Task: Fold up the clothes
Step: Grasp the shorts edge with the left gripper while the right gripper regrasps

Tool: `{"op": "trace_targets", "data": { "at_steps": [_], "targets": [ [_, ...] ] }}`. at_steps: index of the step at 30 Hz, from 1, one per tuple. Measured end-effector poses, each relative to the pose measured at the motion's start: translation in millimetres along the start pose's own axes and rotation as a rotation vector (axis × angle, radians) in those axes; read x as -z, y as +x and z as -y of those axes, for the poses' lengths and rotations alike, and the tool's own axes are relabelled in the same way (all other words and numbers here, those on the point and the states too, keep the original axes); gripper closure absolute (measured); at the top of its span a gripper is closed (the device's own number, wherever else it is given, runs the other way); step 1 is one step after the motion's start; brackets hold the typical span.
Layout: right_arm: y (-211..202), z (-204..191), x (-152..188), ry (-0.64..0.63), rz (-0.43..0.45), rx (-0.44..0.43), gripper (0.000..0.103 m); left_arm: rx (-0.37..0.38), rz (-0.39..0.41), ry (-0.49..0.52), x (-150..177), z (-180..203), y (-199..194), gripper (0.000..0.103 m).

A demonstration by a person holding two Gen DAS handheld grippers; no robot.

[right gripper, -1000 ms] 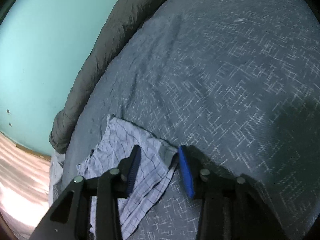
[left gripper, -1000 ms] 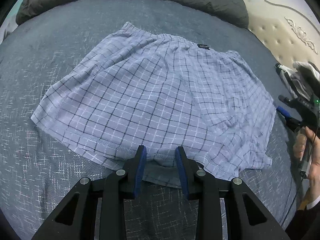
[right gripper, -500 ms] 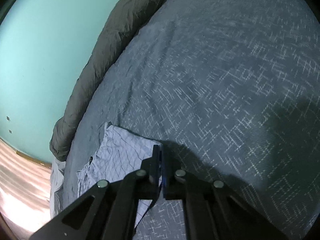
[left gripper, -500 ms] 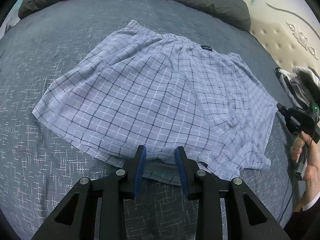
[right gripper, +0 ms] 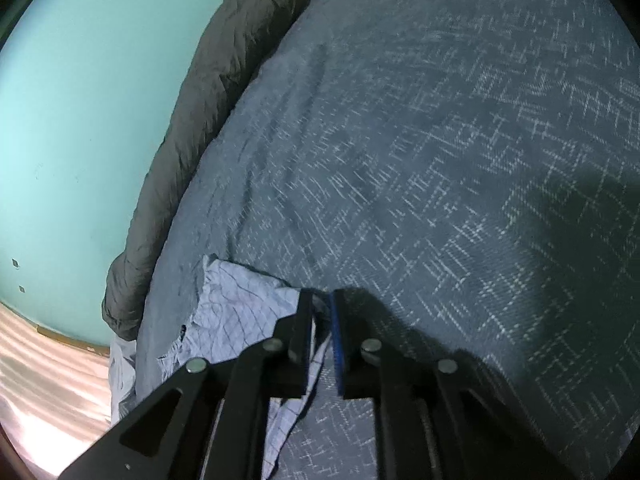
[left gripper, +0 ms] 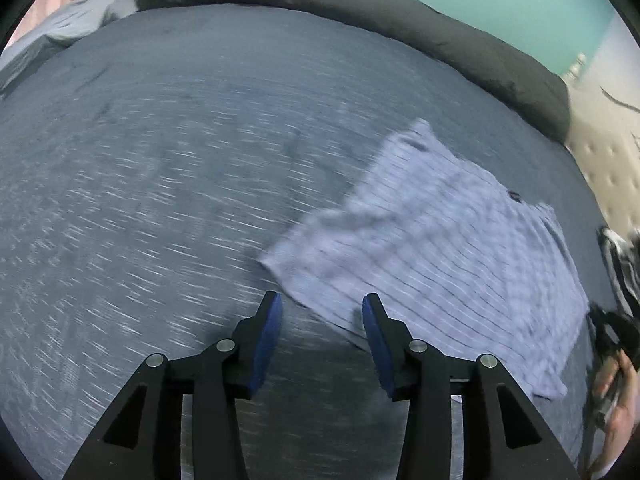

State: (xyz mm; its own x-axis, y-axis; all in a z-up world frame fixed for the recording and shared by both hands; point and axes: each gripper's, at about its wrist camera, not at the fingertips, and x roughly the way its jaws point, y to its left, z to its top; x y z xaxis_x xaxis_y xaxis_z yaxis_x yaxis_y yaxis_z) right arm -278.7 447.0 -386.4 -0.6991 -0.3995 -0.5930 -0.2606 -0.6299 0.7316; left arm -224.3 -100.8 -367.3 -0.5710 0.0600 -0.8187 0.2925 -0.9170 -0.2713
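The checked shorts (left gripper: 448,256) lie flat on the bed (left gripper: 168,184). The right claw (right gripper: 320,336) pinches their corner, jaws having just eased slightly apart. The left claw (left gripper: 322,320) stands spread by their hem, having just opened, gripping nothing. A dark duvet (left gripper: 400,28) lines the bed's far edge.

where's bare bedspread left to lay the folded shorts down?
Free: the bedspread to the picture-left of the checked shorts, as far as the dark rolled duvet; also the stretch ahead of the right gripper, toward the headboard. Crowded: the strip by the person's hand, where another garment lies.
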Motion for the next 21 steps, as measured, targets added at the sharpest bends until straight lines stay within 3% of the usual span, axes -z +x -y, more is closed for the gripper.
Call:
{"op": "trace_targets", "data": {
  "at_steps": [4, 13, 17, 21],
  "targets": [
    [0, -3, 1, 0.004, 0.009, -0.019, 0.089, 0.006, 0.008, -0.044, -4, -16, 5, 0.053],
    [4, -5, 1, 0.002, 0.01, -0.029, 0.088, 0.047, 0.043, -0.061, -10, -20, 14, 0.056],
    [5, -3, 0, 0.007, 0.009, -0.029, 0.088, 0.054, 0.035, -0.078, -10, -20, 21, 0.089],
    [5, -1, 0, 0.018, 0.01, -0.041, 0.088, 0.078, 0.039, -0.091, -10, -19, 20, 0.097]
  ]
}}
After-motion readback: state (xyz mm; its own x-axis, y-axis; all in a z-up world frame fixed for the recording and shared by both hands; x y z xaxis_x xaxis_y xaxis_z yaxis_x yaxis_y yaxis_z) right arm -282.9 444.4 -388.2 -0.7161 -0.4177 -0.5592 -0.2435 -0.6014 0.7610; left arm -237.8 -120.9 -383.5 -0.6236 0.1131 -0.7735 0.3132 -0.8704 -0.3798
